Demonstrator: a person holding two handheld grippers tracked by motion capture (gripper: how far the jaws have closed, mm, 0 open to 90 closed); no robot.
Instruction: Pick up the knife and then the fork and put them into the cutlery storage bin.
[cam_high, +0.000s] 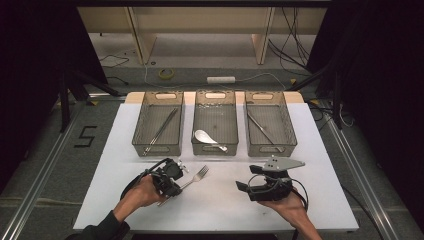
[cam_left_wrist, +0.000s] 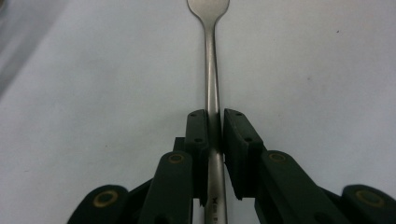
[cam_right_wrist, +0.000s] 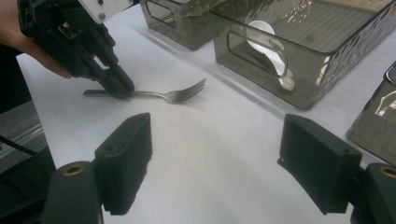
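Observation:
A metal fork (cam_high: 197, 176) lies on the white table top, tines toward the bins at the back. My left gripper (cam_high: 174, 189) is shut on its handle. In the left gripper view both black pads press the fork (cam_left_wrist: 211, 60) shaft from either side, and the left gripper (cam_left_wrist: 214, 126) points along it. The right gripper view shows the fork (cam_right_wrist: 173, 94) flat on the table with the left gripper (cam_right_wrist: 119, 86) clamped near the handle's end. My right gripper (cam_high: 248, 178) rests at the front right, jaws wide open. Nothing is between the right gripper (cam_right_wrist: 229, 154) pads.
Three smoky plastic bins stand in a row at the back: the left bin (cam_high: 157, 150) holds chopsticks (cam_high: 161, 131), the middle bin (cam_high: 215, 150) a white spoon (cam_high: 207, 137), the right bin (cam_high: 272, 149) thin metal sticks (cam_high: 260, 127). Bare white table (cam_high: 220, 205) lies between the hands.

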